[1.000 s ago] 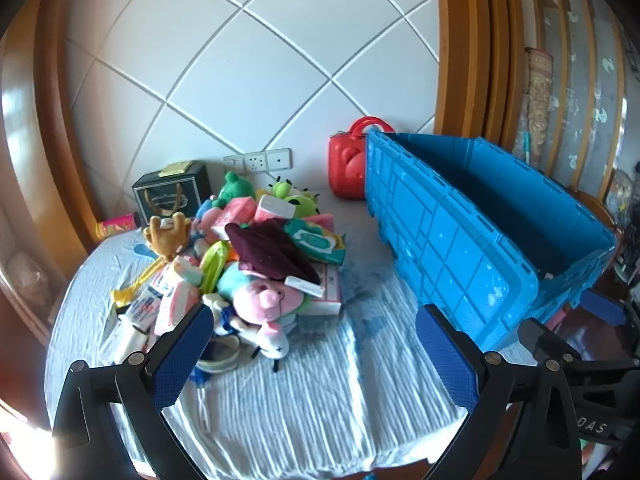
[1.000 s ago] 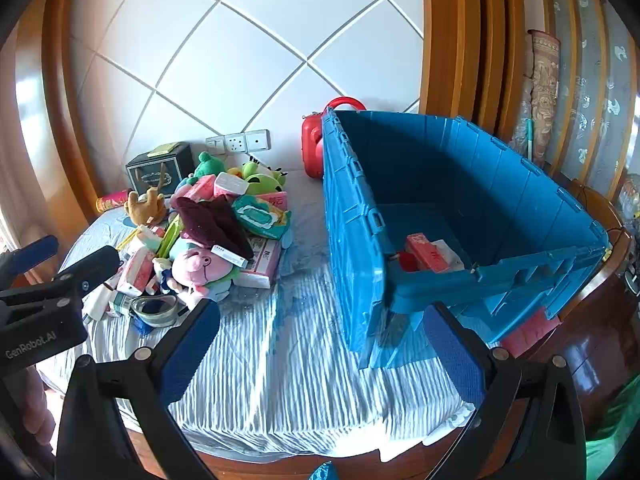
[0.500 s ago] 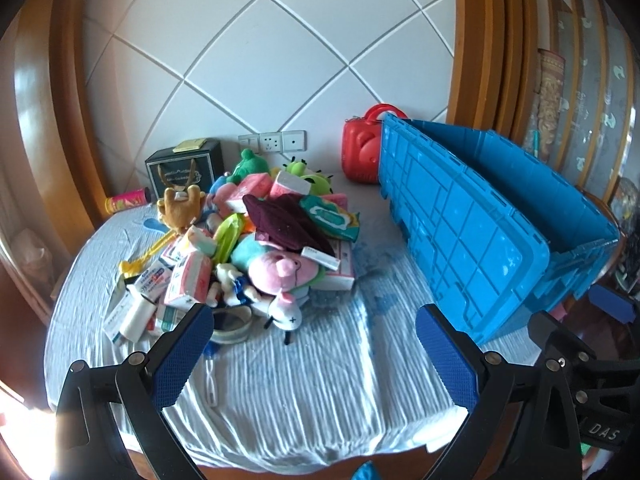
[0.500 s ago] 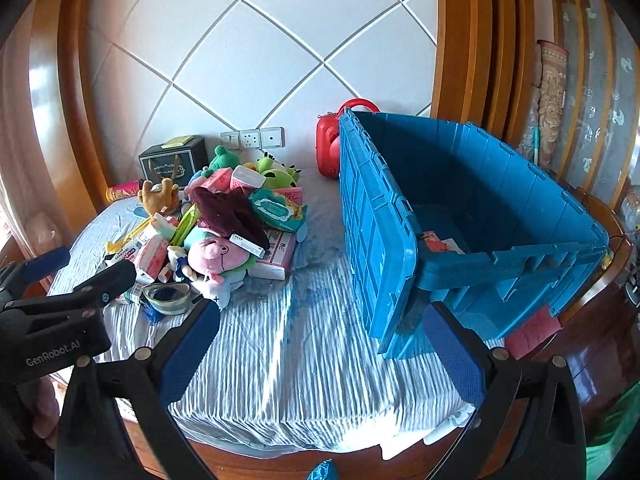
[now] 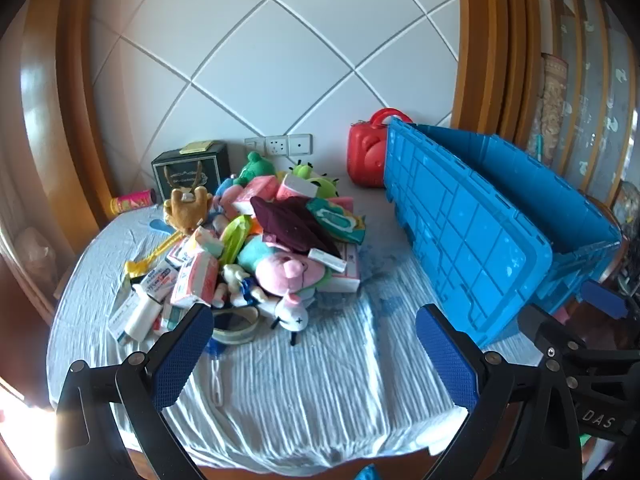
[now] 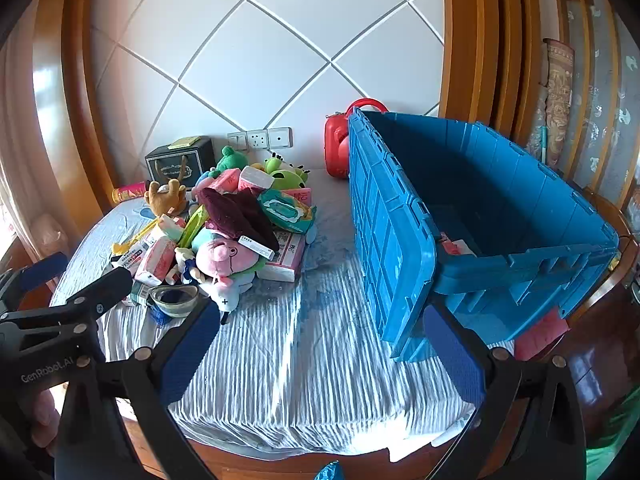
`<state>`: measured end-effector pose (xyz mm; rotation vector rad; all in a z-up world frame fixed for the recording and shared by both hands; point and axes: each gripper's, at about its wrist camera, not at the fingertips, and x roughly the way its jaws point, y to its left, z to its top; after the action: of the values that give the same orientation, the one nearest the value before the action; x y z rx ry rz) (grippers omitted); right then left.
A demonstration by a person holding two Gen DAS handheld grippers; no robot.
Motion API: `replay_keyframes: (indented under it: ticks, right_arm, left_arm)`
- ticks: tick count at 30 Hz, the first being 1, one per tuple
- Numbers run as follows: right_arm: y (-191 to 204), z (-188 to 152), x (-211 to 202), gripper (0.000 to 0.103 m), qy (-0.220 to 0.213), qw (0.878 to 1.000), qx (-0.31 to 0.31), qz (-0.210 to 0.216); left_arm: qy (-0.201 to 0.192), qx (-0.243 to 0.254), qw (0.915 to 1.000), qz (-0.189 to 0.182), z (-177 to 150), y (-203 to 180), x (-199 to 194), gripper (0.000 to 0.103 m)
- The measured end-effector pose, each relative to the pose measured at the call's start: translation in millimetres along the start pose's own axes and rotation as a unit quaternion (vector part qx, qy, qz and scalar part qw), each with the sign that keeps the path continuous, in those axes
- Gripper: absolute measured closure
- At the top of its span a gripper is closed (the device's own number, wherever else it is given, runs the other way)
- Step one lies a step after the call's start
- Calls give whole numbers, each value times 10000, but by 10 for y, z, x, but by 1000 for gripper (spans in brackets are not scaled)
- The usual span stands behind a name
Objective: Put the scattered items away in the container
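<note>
Right wrist view looks into the blue crate (image 6: 520, 216): a red-and-white packet (image 6: 454, 246) lies on its floor by the near wall, most of the floor otherwise bare where it shows. Left of the crate on the striped cloth (image 6: 304, 356) sits the pile of toys and packets (image 6: 228, 224), a pink plush (image 6: 228, 256) at its near edge, a red case (image 6: 336, 152) behind the crate. The right gripper (image 6: 320, 352) and left gripper (image 5: 308, 356) both hang spread wide, gripping nothing, near the cloth's front edge. Compared with a second ago, both cameras sit lower and further back, so less of the crate's floor shows
</note>
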<state>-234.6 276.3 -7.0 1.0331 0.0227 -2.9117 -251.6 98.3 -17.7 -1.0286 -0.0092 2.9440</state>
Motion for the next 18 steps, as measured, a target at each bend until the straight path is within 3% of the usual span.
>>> replay_keyframes:
  ticks: [18]
  right_arm:
    - [-4,34,39,0,10,10000,-33,-3]
  left_arm:
    - [31,-133,9999,-50,19,35,34,0]
